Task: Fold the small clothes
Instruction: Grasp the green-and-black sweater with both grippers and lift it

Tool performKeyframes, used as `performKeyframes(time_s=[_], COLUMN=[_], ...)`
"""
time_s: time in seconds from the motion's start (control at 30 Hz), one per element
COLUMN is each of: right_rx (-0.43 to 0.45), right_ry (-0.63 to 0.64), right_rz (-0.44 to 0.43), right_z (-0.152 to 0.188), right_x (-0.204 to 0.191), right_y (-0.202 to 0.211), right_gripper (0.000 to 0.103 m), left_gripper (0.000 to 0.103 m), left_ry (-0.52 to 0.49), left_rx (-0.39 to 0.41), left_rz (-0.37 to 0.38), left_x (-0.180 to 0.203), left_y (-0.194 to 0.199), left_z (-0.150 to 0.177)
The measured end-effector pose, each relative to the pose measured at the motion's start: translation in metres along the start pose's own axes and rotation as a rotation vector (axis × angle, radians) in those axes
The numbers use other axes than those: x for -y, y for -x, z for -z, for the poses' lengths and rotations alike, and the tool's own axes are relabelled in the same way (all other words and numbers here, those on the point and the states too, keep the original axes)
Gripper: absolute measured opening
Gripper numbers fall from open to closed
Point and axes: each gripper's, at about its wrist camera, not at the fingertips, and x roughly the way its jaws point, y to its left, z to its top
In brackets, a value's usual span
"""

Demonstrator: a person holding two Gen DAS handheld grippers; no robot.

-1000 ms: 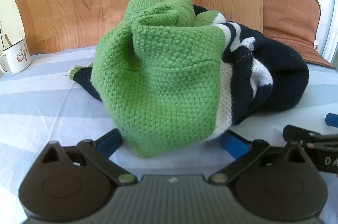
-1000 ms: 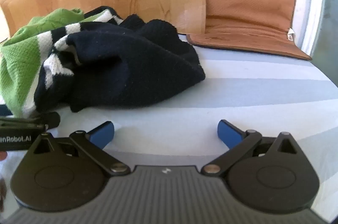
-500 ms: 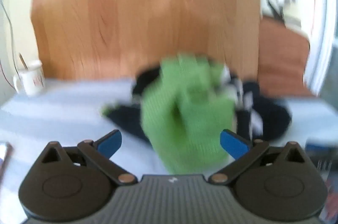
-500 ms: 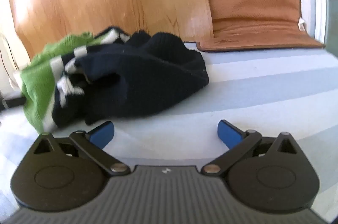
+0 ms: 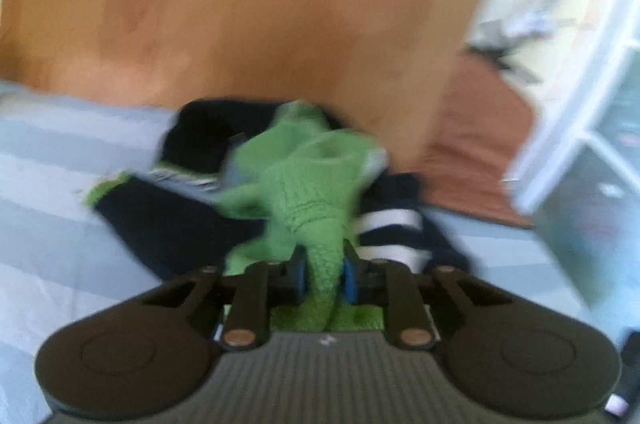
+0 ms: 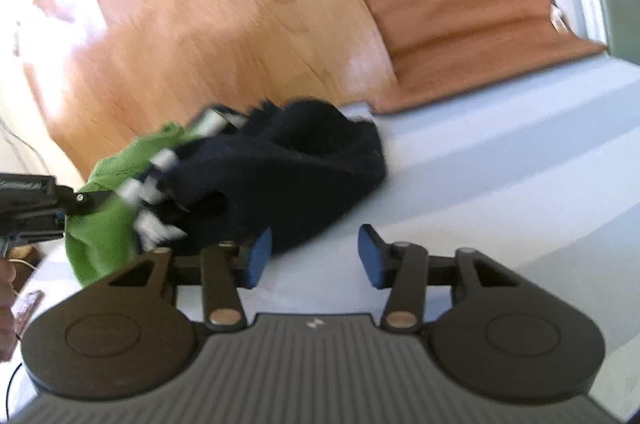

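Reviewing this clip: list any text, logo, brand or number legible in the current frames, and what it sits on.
No text reads in either current view.
Left gripper body, right wrist view: pale lettering, too blurred to read.
Right gripper housing: a small pale mark, a logo, not letters.
Sweater, bedsheet: no print visible.

Green-navy-white knit sweater (image 5: 304,191) crumpled on striped sheet.
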Motion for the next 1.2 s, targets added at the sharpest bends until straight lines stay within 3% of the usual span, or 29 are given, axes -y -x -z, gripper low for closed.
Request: performKeyframes(time_s=[0.1, 0.2, 0.27, 0.37, 0.47, 0.57, 0.7, 0.77, 0.9, 1.03, 1.07, 1.17, 1.2], right_rx=[0.109, 0.187, 0.203, 0.204, 0.156, 0.092, 0.066, 0.067, 0.099, 0.043, 0.045, 0.031, 0.027], right_ry=[0.037, -0.042, -0.038, 0.125, 0.212, 0.253, 0.323, 0.366, 0.577, 0.618, 0.623, 0.666, 0.612], right_rz=[-0.014, -0.071, -0.093, -0.037, -0.039, -0.095, -0.209, -0.247, -0.167, -0.139, -0.132, -0.126, -0.14], right_z=[-0.007, -0.023, -0.031, -0.026, -0.014, -0.006, 0.0, 0.005, 0.018, 0.019, 0.019, 0.013, 0.004], right_x=[-0.01, -0.011, -0.016, -0.036, -0.046, -0.06, -0.098, -0.116, -0.151, -0.164, -0.165, -0.163, -0.155], right_y=[0.02, 0.039, 0.046, 0.049, 0.05, 0.045, 0.033, 0.025, 0.002, -0.018, -0.021, -0.023, -0.018], right_gripper=[0.05, 0.052, 0.052, 0.052, 0.052, 0.056, 0.072, 0.075, 0.083, 0.084, 0.082, 0.012, 0.011], left_gripper=[0.012, 0.012, 0.014, 0.031, 0.041, 0.043, 0.043, 0.043, 0.045, 0.046, 0.046, 0.046, 0.046], left_ry=[-0.117, -0.22, -0.276, -0.269, -0.246, -0.203, -0.121, -0.087, -0.04, -0.038, -0.038, -0.046, -0.046], left_rx=[0.052, 0.005, -0.027, -0.033, 0.048, 0.144, 0.197, 0.208, 0.184, 0.128, 0.123, 0.106, 0.106], left_rz=[0.108, 0.196, 0.212, 0.225, 0.241, 0.176, 0.072, 0.049, 0.029, 0.042, 0.042, 0.033, 0.029], left_x=[0.028, 0.054, 0.065, 0.06, 0.037, 0.009, -0.018, -0.033, -0.048, -0.05, -0.05, -0.048, -0.046], left_y=[0.018, 0.004, -0.01, -0.018, 0.006, 0.04, 0.059, 0.067, 0.07, 0.061, 0.059, 0.057, 0.058], left_z=[0.02, 0.037, 0.046, 0.043, 0.031, 0.02, 0.006, 0.01, 0.025, 0.047, 0.054, 0.073, 0.079])
